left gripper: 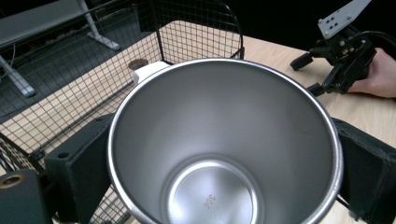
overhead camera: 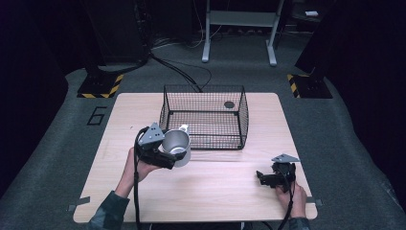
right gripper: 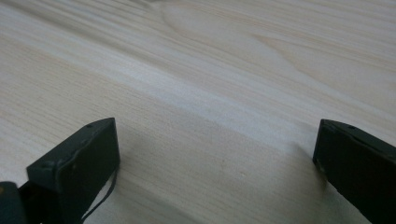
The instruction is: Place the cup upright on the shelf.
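A shiny steel cup [overhead camera: 175, 146] with a white handle is clamped between the jaws of my left gripper [overhead camera: 167, 154], held above the table just in front of the black wire basket [overhead camera: 205, 116]. In the left gripper view the cup [left gripper: 224, 140] is empty, its mouth faces the camera, and a jaw presses each side of it. My right gripper [overhead camera: 264, 178] rests low over the wooden table [overhead camera: 215, 191] at the front right, pointing left. Its jaws [right gripper: 215, 163] stand wide apart over bare wood with nothing between them.
The wire basket [left gripper: 140, 56] sits at the back middle of the table, with a small dark round thing [overhead camera: 229, 104] on its floor. Beyond the table stand a metal frame's legs [overhead camera: 239, 33] and cables on the floor. My right gripper [left gripper: 343, 51] also appears far off.
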